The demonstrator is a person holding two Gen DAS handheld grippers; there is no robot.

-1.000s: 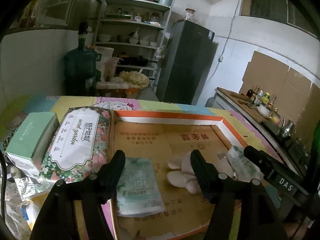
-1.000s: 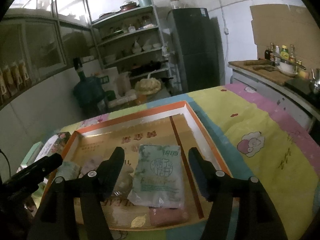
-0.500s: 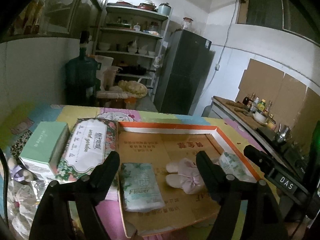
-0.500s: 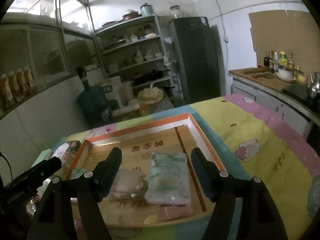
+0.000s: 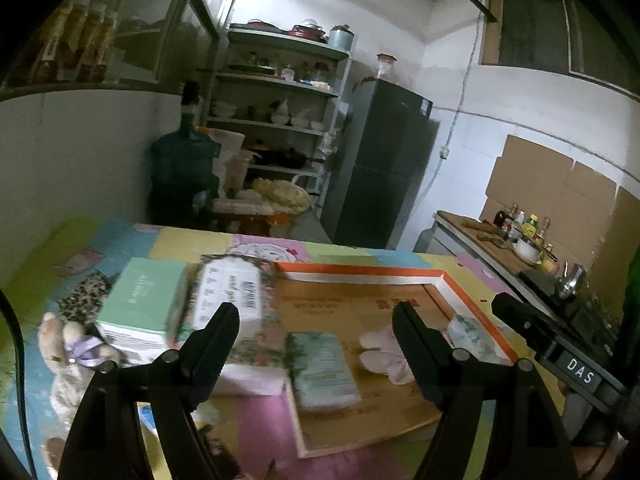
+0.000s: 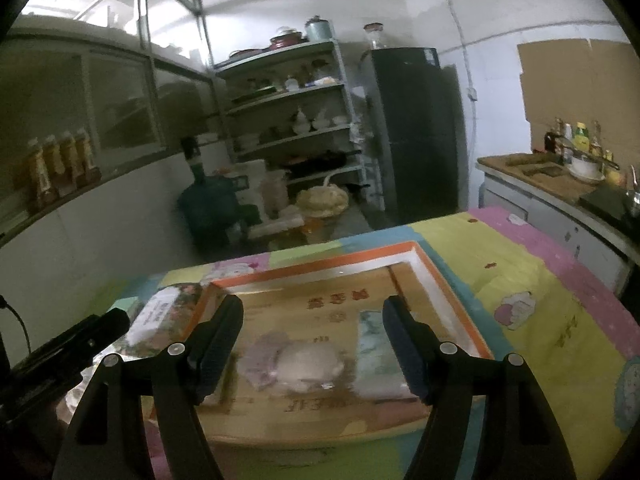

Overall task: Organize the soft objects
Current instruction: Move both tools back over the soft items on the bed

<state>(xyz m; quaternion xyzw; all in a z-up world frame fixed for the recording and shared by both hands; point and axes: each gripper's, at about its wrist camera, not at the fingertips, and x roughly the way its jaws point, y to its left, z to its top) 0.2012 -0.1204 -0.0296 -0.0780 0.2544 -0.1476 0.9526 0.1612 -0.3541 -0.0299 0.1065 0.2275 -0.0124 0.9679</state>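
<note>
An orange-rimmed cardboard tray (image 5: pixel 360 269) lies on the colourful tablecloth. In it lie a green tissue pack (image 5: pixel 324 368), a pair of pink fluffy slippers (image 5: pixel 384 354) and a second tissue pack (image 5: pixel 472 336) at the right rim. My left gripper (image 5: pixel 316 308) hovers open above the tray's near left side, nothing between its fingers. In the right wrist view the tray (image 6: pixel 320 270) holds the pink slippers (image 6: pixel 300 360) and a tissue pack (image 6: pixel 376 356). My right gripper (image 6: pixel 313 304) is open above them and touches nothing.
Left of the tray lie a floral tissue pack (image 5: pixel 232 300), a mint-green box (image 5: pixel 140 304) and a plush toy (image 5: pixel 68 344). Behind the table stand a water jug (image 5: pixel 184 176), shelves (image 5: pixel 280 120) and a dark fridge (image 5: pixel 380 160). A counter with bottles (image 6: pixel 560 168) runs along the right.
Both grippers have drawn back and up from the tray, and their jaws stand wider. The tissue packs and slippers stay lying in the tray.
</note>
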